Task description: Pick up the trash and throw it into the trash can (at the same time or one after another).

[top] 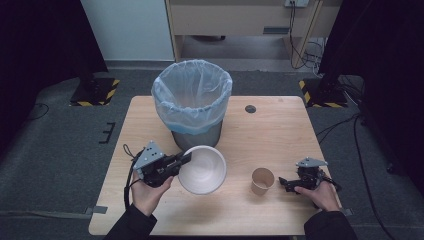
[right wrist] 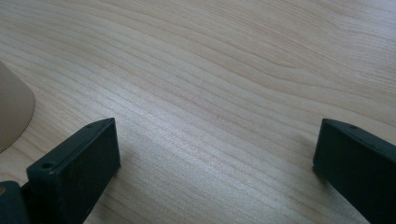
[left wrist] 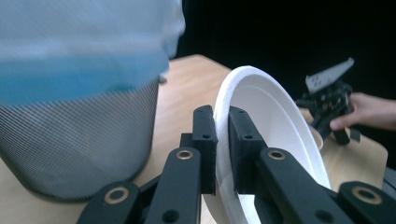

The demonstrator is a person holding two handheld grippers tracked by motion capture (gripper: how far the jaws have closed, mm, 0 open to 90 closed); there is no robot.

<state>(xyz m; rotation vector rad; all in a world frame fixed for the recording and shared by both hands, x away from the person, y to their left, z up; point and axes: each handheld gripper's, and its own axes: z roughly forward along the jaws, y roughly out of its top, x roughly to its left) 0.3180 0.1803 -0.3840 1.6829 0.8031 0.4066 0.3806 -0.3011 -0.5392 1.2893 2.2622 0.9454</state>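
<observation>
A white foam bowl [top: 202,169] hangs above the table, just in front of the bin, tilted with its hollow facing up. My left gripper [top: 186,159] is shut on the bowl's left rim; in the left gripper view the rim [left wrist: 223,140] is pinched between the two black jaws [left wrist: 222,149]. A brown paper cup [top: 262,180] stands upright on the table at the right. My right gripper [top: 283,182] rests low on the wood just right of the cup, jaws wide apart with bare table between them [right wrist: 215,154]. The cup's edge [right wrist: 11,116] shows at the left of that view.
A mesh waste bin [top: 192,102] lined with a pale blue bag stands at the table's back centre, its wall [left wrist: 70,140] close to the left gripper. A small dark round disc [top: 250,109] lies at the back right. The wooden table [top: 150,210] has bare room along the front.
</observation>
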